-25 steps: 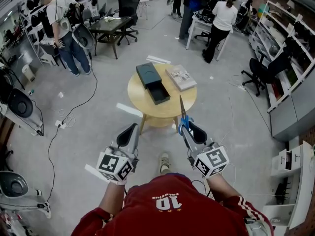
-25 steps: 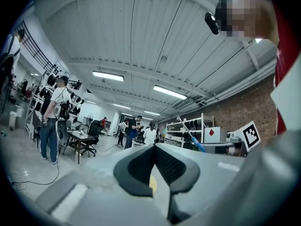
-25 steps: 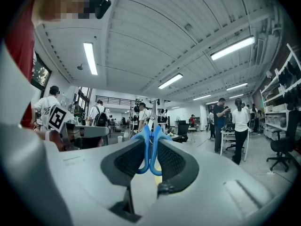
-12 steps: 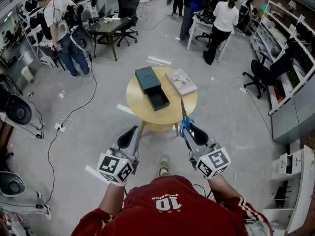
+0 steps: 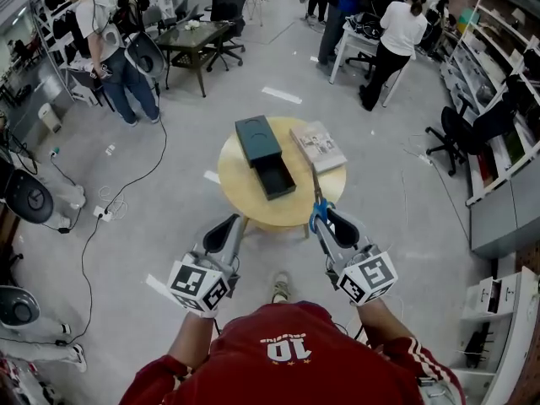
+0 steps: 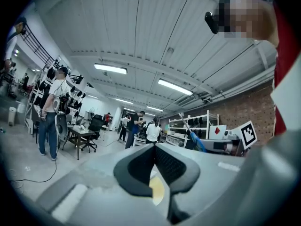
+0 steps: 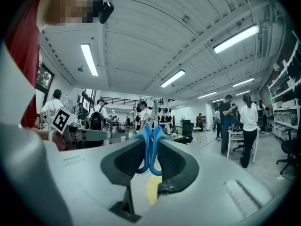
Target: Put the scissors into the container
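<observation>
Scissors [image 5: 316,194] being pinched by blue handles in right gripper [image 5: 323,218] jaws, blades pointing ahead, reaching near edge of table [image 5: 240,186] as table is drawing closer. Container [image 5: 263,144] waiting mid-table, drawer [image 5: 277,178] open. Left gripper [image 5: 229,224] jaws pressed together, empty. Drop-off approaching.

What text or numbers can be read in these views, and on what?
"10": on the red shirt, upside down in the head view.
Booklet on the round table: print too small to read.
Left marker cube and right marker cube: black-and-white square patterns, no letters.
Nothing else readable.
</observation>
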Available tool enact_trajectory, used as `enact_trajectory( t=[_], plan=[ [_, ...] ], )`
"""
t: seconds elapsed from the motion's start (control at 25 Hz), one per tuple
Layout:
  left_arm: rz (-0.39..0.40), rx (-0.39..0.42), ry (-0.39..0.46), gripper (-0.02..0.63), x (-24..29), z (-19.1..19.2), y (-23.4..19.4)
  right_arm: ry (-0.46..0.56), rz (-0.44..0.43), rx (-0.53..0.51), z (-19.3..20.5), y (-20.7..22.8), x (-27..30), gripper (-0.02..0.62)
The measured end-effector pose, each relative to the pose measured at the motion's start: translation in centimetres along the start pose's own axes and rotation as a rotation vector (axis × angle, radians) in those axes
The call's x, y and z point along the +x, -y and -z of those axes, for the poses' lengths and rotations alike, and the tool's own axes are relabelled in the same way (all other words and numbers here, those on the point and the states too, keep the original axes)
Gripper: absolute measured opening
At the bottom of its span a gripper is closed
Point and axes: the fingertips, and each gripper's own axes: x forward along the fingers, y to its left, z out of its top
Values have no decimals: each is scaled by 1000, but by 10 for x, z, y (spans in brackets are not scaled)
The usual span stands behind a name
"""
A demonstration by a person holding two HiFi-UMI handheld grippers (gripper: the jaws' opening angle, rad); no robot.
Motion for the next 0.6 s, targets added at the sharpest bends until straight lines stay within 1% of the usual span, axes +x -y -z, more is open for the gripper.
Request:
enact_trajectory(
  t=[0.28,0.6],
  plan=[
    [-9,13,-18,2,49,-4,-26,7,-25,-9,-1,34,47,94],
    [-14,28,-22,0,118,-15,-45,20,-47,-7,-9,85,89,94]
  ],
)
